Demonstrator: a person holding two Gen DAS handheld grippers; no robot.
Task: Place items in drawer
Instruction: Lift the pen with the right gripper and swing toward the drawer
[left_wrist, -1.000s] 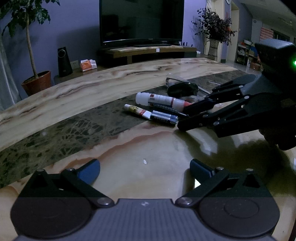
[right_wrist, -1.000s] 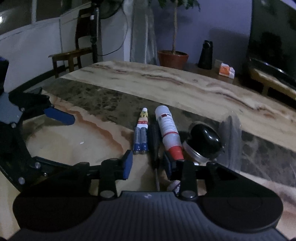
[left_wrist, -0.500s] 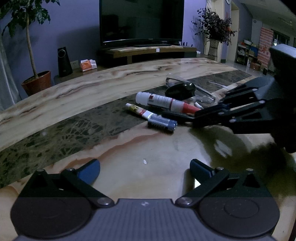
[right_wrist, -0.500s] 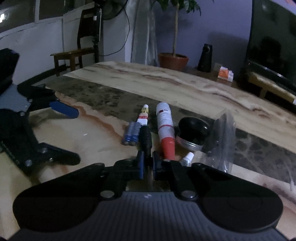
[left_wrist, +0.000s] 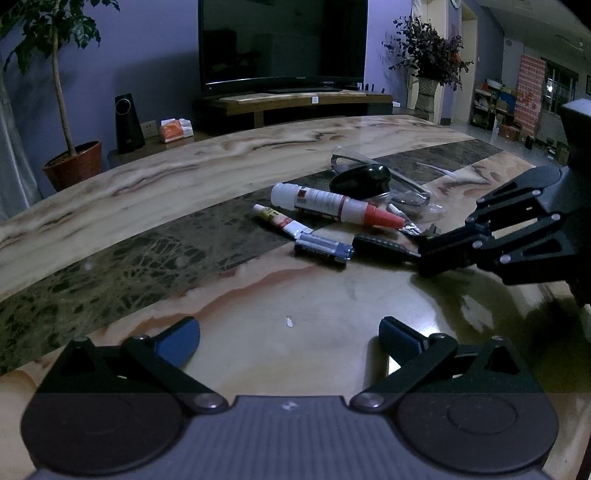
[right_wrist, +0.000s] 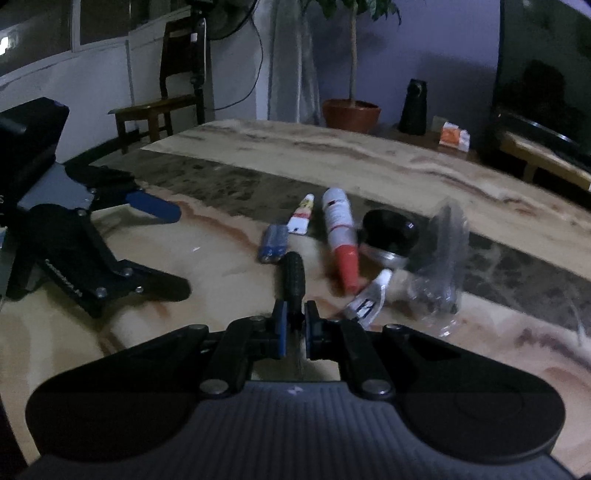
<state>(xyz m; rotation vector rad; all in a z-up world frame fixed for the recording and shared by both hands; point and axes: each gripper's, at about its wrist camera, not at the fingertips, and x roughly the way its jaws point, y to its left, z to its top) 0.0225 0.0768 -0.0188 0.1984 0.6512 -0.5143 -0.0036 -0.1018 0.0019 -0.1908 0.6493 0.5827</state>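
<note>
Two grippers are over the marble table (left_wrist: 155, 192), and only the right gripper (right_wrist: 294, 321) is working. Its jaws are nearly closed on the thin shaft of a screwdriver (right_wrist: 293, 275), so the ribbed black handle points forward, away from the gripper; this narrow part is probably chosen because the handle is thick and could roll. The jaws have just been closing, with the shaft between them. The other items lie just ahead of it in a loose group: a pack of batteries (right_wrist: 273, 247) to the left of the handle, a small tube (right_wrist: 302, 216), a white bottle with a red cap (right_wrist: 341, 236) to the right, and a black round tin (right_wrist: 389, 230) beyond. No drawer is visible in either view. The left gripper (left_wrist: 290, 332) waits wide open and empty, low over bare table, I think to leave room.
</note>
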